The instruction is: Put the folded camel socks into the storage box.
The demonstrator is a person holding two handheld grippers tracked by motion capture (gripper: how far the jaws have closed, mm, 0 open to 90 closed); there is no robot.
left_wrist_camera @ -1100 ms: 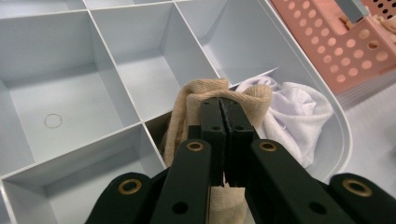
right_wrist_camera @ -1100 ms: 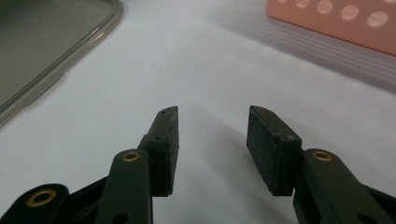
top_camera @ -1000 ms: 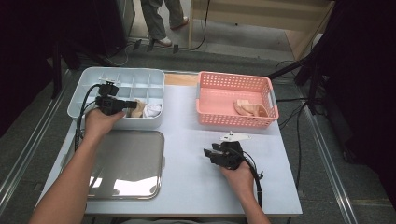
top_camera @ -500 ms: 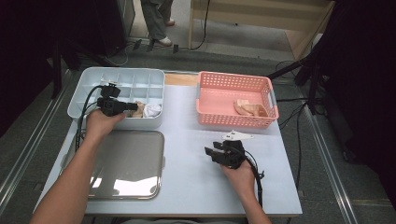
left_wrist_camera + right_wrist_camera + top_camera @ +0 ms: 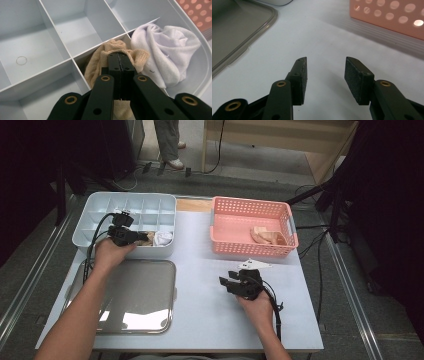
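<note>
Left gripper (image 5: 119, 62) clamped on my beige sock (image 5: 100, 62) in divided tray (image 5: 95, 205), beside white sock (image 5: 162, 50); right gripper (image 5: 325, 75) jaws apart over desk (image 5: 210, 270), nr pink basket (image 5: 225, 240).

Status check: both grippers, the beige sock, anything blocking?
Left gripper shut on beige sock, in divided tray compartment beside white cloth. Right gripper open, empty, over table. Nothing blocking.
</note>
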